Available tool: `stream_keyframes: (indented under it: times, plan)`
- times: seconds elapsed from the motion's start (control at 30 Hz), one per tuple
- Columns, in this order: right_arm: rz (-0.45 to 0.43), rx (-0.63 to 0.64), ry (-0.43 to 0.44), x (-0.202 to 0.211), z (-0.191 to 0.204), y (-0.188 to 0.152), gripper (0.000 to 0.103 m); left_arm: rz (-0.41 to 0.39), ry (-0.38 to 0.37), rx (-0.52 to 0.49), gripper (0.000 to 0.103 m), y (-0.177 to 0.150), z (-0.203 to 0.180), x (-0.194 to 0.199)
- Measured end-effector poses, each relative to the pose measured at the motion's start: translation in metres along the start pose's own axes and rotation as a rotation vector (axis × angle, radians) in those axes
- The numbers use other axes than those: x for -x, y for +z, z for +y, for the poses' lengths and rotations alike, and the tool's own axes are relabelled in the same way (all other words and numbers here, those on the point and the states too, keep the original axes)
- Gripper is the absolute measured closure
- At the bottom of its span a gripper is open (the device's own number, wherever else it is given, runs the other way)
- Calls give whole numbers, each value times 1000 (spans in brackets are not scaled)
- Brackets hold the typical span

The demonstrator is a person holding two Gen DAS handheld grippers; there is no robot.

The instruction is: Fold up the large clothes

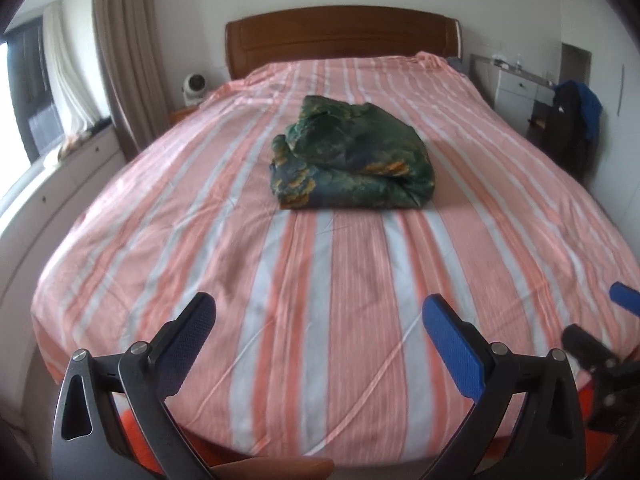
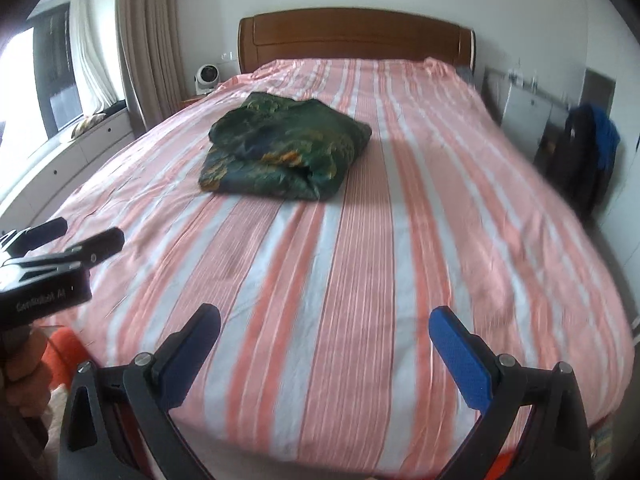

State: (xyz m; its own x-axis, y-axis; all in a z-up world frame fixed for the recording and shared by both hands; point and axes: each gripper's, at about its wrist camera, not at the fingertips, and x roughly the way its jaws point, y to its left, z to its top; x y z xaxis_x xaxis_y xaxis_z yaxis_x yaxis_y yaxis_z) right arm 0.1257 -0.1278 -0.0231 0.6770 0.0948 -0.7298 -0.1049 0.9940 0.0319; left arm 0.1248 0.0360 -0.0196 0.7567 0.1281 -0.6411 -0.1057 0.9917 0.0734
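A dark green patterned garment (image 1: pixel 350 160) lies folded in a compact bundle on the middle of the bed (image 1: pixel 320 300); it also shows in the right wrist view (image 2: pixel 286 152). My left gripper (image 1: pixel 320 308) is open and empty, held over the foot of the bed, well short of the garment. My right gripper (image 2: pixel 325 318) is open and empty, also over the foot of the bed, to the right of the left one. The right gripper's tip shows at the right edge of the left wrist view (image 1: pixel 622 294). The left gripper shows at the left of the right wrist view (image 2: pixel 76 242).
The bed has a pink and white striped sheet and a wooden headboard (image 1: pixel 340 36). A white fan (image 1: pixel 194 88) stands at the far left, with curtains (image 1: pixel 120 60) and low white cabinets (image 1: pixel 60 184) beside it. A desk and a chair with dark clothes (image 1: pixel 576 120) stand at right.
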Motion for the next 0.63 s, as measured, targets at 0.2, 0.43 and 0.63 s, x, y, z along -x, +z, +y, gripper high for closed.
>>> stream_keyframes:
  times: [0.2,0.43,0.63]
  plan:
    - [10,-33,-15,25,-6,-24,0,13,-28,-46,0,-16,-10,18]
    - [-16,-35,-48,26,-10,-19,0,-6,-67,-44,0,-13,-18,20]
    - [-55,-18,-59,34,-8,-15,0,-18,-58,-53,0,-15,-24,22]
